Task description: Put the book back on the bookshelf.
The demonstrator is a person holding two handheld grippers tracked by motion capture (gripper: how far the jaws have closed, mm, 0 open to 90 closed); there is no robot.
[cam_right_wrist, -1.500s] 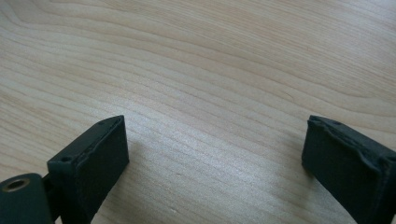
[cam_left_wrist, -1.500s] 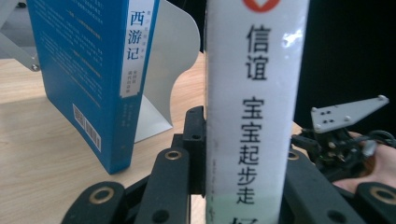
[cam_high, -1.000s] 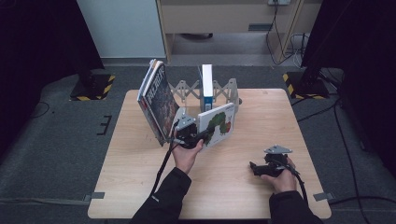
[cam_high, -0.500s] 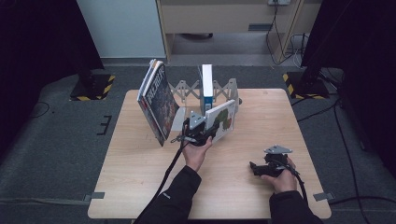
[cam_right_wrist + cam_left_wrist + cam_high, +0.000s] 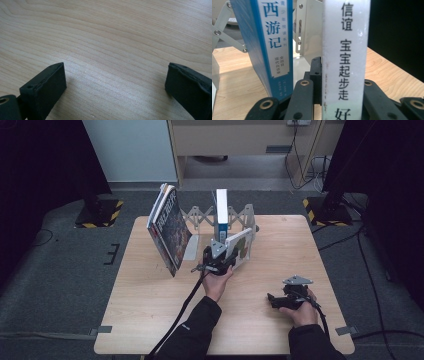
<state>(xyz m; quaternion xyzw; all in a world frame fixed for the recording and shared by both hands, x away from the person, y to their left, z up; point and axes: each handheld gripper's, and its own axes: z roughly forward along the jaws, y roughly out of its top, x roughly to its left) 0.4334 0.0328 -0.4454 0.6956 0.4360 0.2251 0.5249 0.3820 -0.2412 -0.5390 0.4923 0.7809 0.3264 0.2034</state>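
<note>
My left gripper [image 5: 221, 258] is shut on a thin book with a white spine [image 5: 347, 37] and a pale illustrated cover [image 5: 240, 246], held spine toward me just in front of the metal folding rack [image 5: 197, 216]. A blue-and-white book [image 5: 221, 212] stands upright in that rack; its blue spine [image 5: 273, 40] sits just left of the held book. My right gripper [image 5: 278, 300] rests low over the table near the front right, and its jaws [image 5: 115, 85] stand wide open over bare wood.
Two or three larger books [image 5: 169, 227] lean together at the rack's left end. The wooden table [image 5: 150, 310] stands on grey carpet, with cabinet fronts behind and dark stands at both sides. A black cable trails from the left gripper along the forearm.
My left gripper has carried the white-spined book to the right and a little closer to the rack, nearer the upright blue book. The right gripper has stayed where it was.
</note>
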